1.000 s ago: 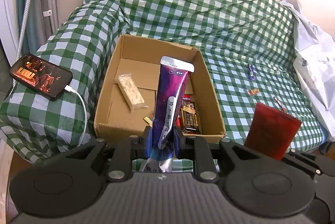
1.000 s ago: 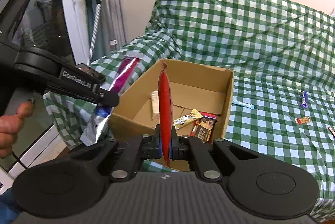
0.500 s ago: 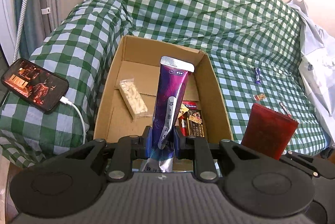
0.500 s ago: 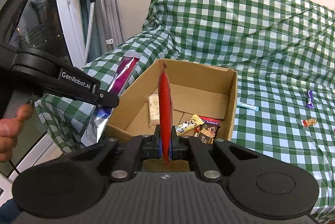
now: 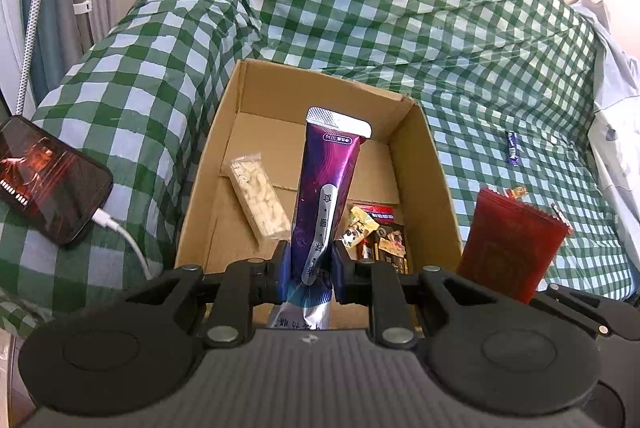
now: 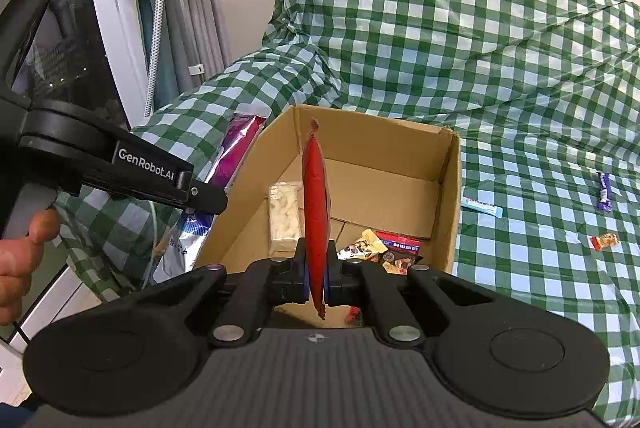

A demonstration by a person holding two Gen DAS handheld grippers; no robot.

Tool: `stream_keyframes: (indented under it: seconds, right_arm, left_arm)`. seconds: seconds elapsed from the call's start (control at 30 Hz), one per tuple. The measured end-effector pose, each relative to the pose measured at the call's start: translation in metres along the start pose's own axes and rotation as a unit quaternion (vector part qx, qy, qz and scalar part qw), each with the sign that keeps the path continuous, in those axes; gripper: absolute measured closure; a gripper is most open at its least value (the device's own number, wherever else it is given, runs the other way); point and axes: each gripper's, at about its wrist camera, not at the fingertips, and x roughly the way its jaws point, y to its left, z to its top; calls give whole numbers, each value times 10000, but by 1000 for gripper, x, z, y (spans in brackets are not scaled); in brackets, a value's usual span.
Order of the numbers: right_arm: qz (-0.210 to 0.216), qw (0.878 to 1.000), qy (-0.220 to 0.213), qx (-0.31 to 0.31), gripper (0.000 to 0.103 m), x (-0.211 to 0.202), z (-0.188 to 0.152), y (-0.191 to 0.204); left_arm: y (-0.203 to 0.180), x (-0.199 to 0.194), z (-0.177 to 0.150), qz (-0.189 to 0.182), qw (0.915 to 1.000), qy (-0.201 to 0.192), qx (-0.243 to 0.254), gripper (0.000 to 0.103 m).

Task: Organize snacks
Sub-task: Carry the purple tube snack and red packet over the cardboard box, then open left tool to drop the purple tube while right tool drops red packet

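- Left gripper (image 5: 308,270) is clamped on a tall purple-and-silver foil snack pouch (image 5: 326,184), fingers only a little apart, pouch standing upright over the near edge of the open brown cardboard box (image 5: 424,164).
- Right gripper (image 6: 316,278) is squeezed nearly shut on a flat red snack packet (image 6: 316,204), held edge-on above the same box's near edge.
- The box sits on the green-and-white checked sofa cover (image 5: 400,28), toward its left armrest, with a pale nut bar (image 5: 260,202) and some dark wrapped snacks (image 5: 386,236) inside.
- A few small wrapped candies (image 6: 604,192) lie loose on the cover to the right of the box.
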Motion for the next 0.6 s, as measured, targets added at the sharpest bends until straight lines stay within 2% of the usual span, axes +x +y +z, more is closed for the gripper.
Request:
stream_keyframes:
  seconds: [0.6]
  right_arm:
    - [-40, 9989, 451, 103, 97, 70, 10, -23]
  left_arm:
    - [-4, 75, 19, 202, 9986, 465, 167, 80]
